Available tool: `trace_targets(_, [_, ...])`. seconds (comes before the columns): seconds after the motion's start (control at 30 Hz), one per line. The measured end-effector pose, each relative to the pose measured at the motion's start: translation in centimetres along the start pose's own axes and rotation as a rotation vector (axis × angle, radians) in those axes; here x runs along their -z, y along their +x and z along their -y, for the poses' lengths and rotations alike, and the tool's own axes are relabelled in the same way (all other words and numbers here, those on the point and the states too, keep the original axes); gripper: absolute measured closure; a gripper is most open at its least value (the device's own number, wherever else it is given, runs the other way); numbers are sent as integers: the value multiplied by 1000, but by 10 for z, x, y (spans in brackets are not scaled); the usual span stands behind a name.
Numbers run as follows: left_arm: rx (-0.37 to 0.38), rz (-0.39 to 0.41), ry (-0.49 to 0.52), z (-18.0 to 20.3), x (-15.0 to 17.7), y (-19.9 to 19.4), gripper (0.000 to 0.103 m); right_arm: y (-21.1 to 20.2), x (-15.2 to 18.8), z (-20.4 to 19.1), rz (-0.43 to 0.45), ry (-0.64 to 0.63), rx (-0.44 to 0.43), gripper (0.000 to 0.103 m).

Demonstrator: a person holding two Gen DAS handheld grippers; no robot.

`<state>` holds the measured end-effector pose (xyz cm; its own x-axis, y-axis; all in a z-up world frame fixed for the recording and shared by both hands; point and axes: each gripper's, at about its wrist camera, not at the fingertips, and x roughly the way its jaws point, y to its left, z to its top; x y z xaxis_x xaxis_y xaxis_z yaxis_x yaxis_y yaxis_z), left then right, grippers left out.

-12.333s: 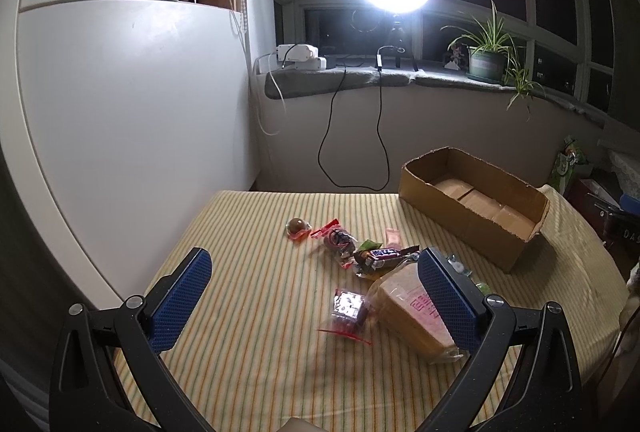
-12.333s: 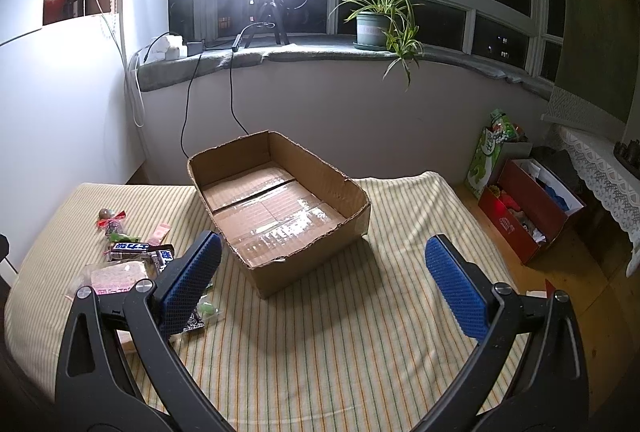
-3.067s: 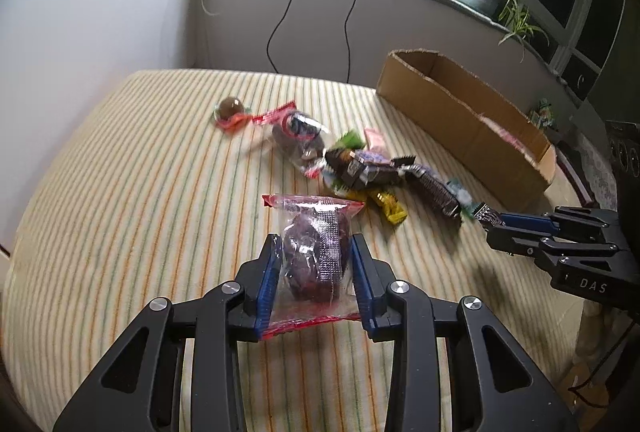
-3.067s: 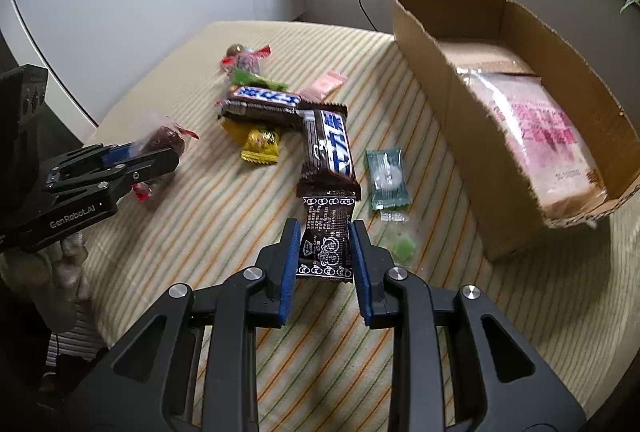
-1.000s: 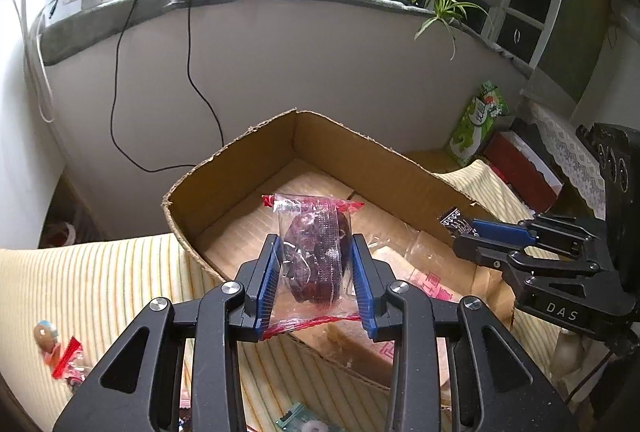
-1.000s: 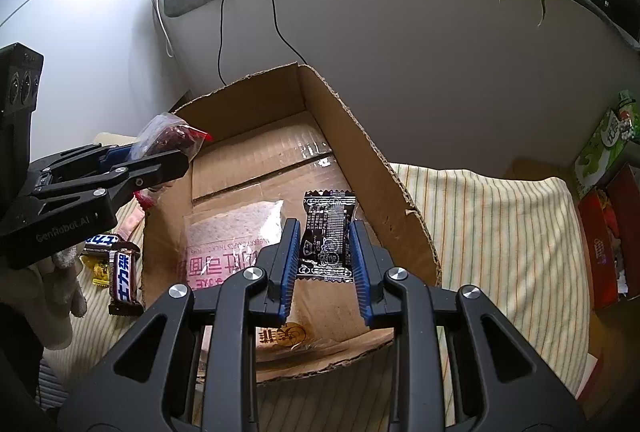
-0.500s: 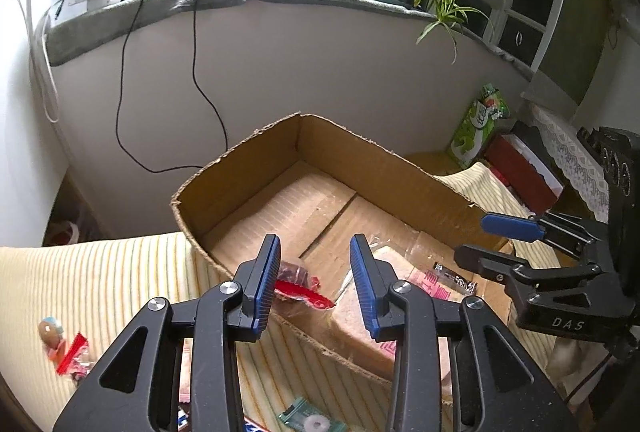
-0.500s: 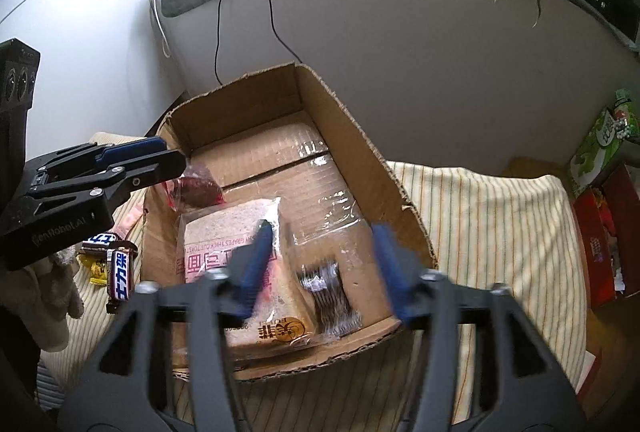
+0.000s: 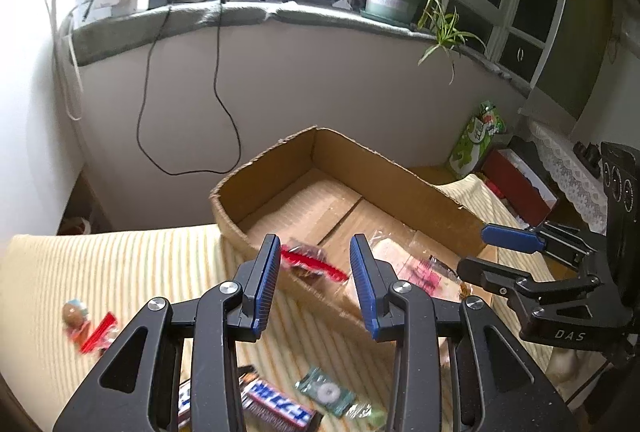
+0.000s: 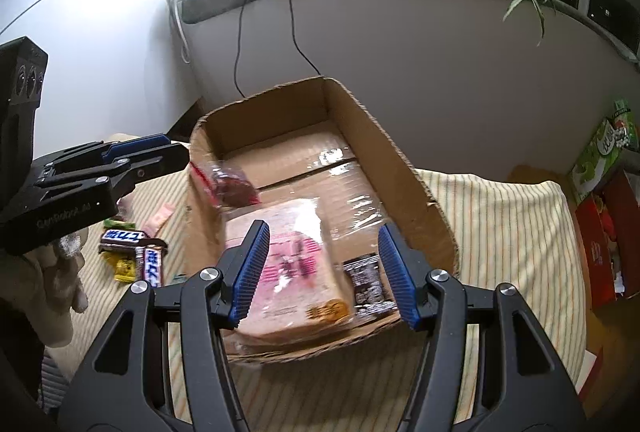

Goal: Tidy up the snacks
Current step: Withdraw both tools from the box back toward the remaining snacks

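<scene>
The left hand-held gripper [image 9: 314, 282] is released, pads apart and bare. Just beyond its tips a red-sealed snack bag [image 9: 308, 262] lies inside the cardboard box [image 9: 256, 167]. The right hand-held gripper [image 10: 324, 272] is also released; below it in the box lie a bread pack [image 10: 296, 268] and a black wrapper [image 10: 366, 282].
</scene>
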<state>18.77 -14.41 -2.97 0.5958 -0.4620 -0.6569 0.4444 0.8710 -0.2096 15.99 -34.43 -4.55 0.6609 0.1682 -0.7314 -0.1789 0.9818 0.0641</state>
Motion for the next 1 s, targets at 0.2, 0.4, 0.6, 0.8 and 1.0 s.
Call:
trace_targets(0.2, [-20,28,-36,-21,11,-28,68,-15,6,-25,17,-37,-32,44])
trace_targets(0.4, [-58,52,-75,-47,26,-58,68,-23,13,-57,21,-87,-68,44])
trace_targets(0.6, [-86,56,-115,-68,47,-79,68,-21,21,-84,4,-126,-107,44])
trace_targets(0.8, [-101,25,-147,-84,67,-79,68,-13,29,-109,-29,-158,-141,35])
trace_targets(1.0, [-107,-4,-150,-95,78,-75,68,-2,38,-129,-59,-180,-171,33])
